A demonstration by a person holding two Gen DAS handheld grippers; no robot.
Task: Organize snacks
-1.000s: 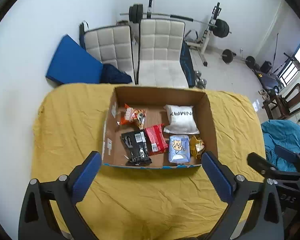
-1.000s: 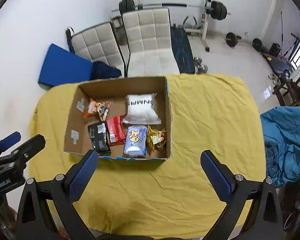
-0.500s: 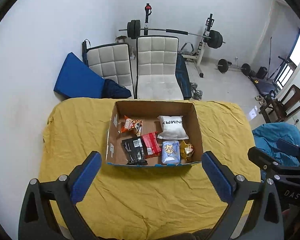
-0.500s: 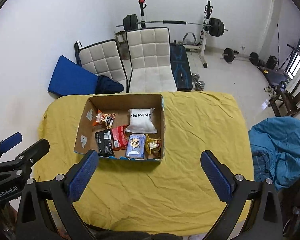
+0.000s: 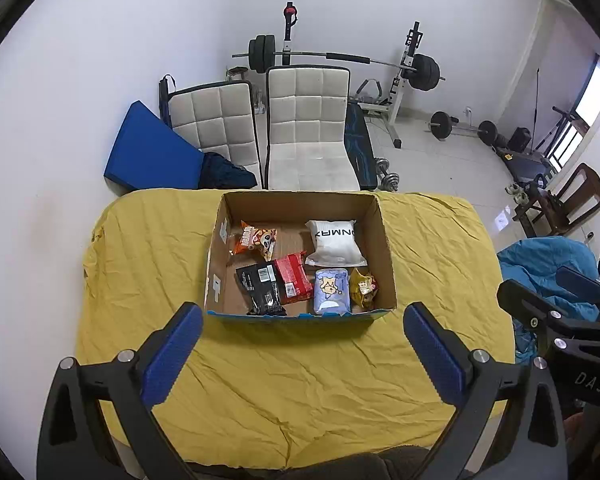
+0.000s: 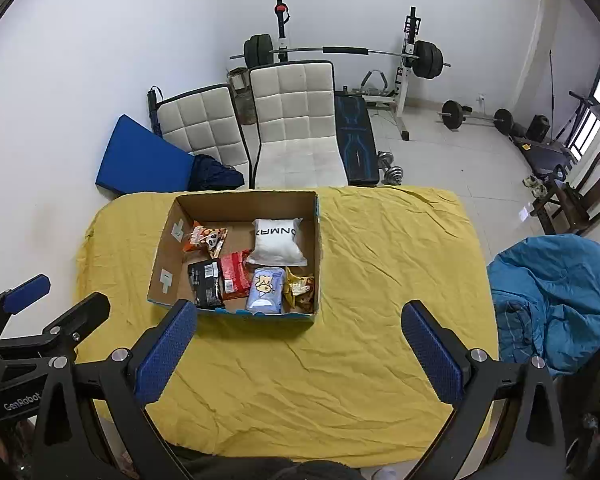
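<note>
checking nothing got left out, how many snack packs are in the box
6, all in the cardboard box: orange pack back left, white pack back right, black pack, red pack, pale blue pack, gold pack along the front. Others may hide underneath.

Left wrist: high above the near table edge, facing forward and down, well back.
Right wrist: same height, further right.
Shared: cardboard box, yellow cloth, chairs.
</note>
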